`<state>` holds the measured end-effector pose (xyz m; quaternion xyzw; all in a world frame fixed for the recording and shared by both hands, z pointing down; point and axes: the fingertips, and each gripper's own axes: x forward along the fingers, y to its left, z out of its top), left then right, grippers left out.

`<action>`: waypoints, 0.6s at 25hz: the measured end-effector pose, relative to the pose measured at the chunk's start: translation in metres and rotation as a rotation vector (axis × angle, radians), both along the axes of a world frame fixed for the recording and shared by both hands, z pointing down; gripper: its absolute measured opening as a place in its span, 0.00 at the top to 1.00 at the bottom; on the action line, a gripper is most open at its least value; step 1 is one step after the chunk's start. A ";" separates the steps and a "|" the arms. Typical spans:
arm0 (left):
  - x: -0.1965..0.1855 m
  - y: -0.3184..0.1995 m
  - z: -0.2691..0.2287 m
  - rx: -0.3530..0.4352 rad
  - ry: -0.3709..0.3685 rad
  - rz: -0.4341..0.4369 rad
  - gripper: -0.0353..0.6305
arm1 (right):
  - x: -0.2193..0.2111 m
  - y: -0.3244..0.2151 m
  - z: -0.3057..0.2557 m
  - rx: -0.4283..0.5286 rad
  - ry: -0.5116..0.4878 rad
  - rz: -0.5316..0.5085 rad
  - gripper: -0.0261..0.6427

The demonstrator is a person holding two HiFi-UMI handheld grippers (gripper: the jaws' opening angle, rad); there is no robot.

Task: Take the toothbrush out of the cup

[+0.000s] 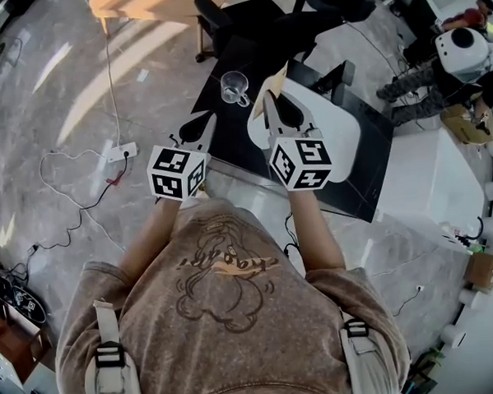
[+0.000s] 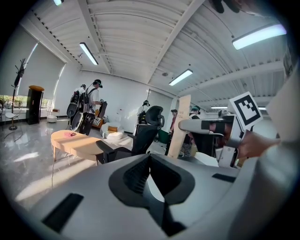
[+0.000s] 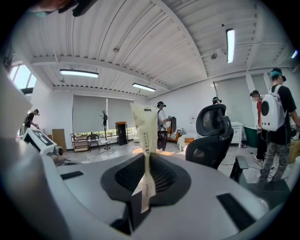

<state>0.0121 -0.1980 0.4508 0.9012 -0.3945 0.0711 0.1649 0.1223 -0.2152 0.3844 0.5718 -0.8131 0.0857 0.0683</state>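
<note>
Jaws of the right gripper (image 3: 146,155) are clenched on the paper-wrapped toothbrush (image 3: 144,126), which stands upright between them and rises above their tips. Jaws of the left gripper (image 2: 149,157) are pressed together with nothing between them. The glass cup (image 1: 234,87) sits on the black table (image 1: 244,147) just ahead of both tips, apart from the toothbrush.

My forearms (image 1: 148,237) reach forward side by side; my left gripper (image 1: 208,118) is closed, my right gripper (image 1: 268,99) pinches a beige paper-wrapped toothbrush (image 3: 145,131).
</note>
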 end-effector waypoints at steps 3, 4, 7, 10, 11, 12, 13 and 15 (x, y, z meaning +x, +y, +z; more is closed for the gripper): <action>0.006 0.007 -0.001 -0.001 0.000 0.006 0.92 | 0.008 0.018 0.003 0.005 -0.001 0.014 0.89; 0.008 0.008 -0.002 0.000 -0.001 0.007 0.92 | 0.010 0.024 0.004 0.007 -0.003 0.018 0.89; 0.013 0.013 -0.004 0.005 -0.003 0.010 0.92 | 0.016 0.037 0.013 0.012 -0.010 0.027 0.89; 0.018 0.020 -0.004 0.011 -0.008 0.010 0.92 | 0.021 0.052 0.030 0.003 -0.014 0.026 0.89; 0.019 0.022 -0.004 0.012 -0.011 0.008 0.92 | 0.023 0.057 0.036 0.000 -0.019 0.024 0.89; 0.020 0.024 -0.005 0.015 -0.013 0.006 0.92 | 0.024 0.062 0.040 -0.003 -0.026 0.022 0.89; 0.021 0.026 -0.006 0.018 -0.016 0.003 0.92 | 0.025 0.067 0.044 -0.005 -0.037 0.019 0.89; 0.021 0.032 -0.008 0.023 -0.021 -0.007 0.92 | 0.027 0.076 0.051 -0.010 -0.058 0.013 0.89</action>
